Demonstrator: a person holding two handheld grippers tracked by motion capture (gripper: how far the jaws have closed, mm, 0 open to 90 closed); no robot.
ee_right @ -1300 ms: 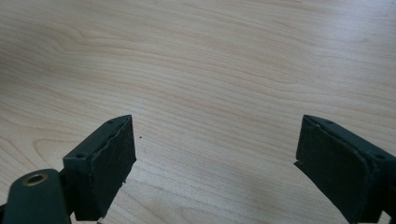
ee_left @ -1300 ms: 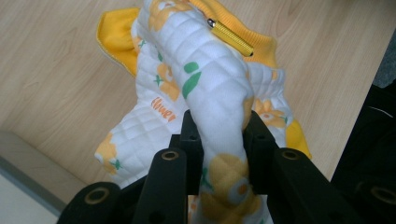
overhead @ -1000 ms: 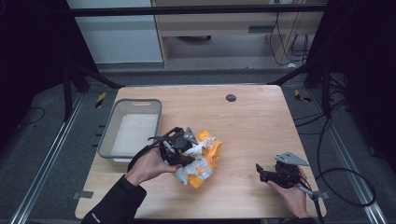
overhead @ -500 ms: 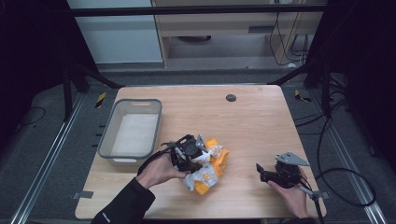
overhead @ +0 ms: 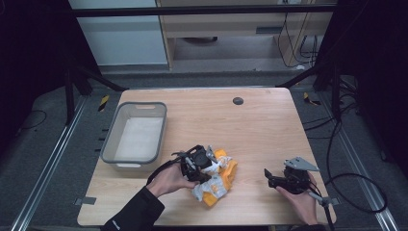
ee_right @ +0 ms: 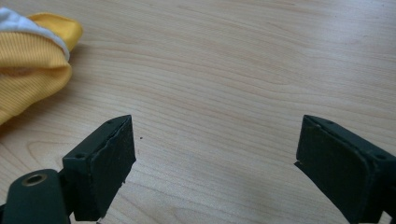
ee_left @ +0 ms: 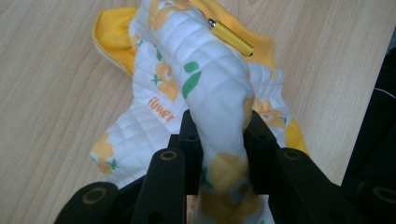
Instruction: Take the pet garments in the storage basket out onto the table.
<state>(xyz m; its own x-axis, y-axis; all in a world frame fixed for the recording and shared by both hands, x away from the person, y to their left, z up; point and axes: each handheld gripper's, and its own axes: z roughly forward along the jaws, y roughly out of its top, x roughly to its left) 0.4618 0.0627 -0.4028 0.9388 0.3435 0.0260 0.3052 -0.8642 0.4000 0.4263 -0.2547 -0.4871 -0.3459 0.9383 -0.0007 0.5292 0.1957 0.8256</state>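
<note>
High view: bench [overhead: 260, 125] lit evenly from overhead, pale wood bright, surroundings from 9 to 3 o'clock near black w/ detail lost; pic soft & low-res, small parts smeared. Left gripper view: bright, diffuse, white quilted cloth [ee_left: 205, 88] sharp mid-frame, slight glare on the yellow metal zip pull [ee_left: 231, 37] at 1 o'clock, black jaws at 6 o'clock blurry, 3 o'clock edge falls to dark. Right gripper view: even light, wood grain crisp, soft shadow under yellow cloth at 9 o'clock, near jaws slightly out of focus.

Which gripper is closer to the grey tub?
Left. The left gripper, pinching the flowery cloth, sits just right of the tub; the right gripper rests open far across the table.
</note>
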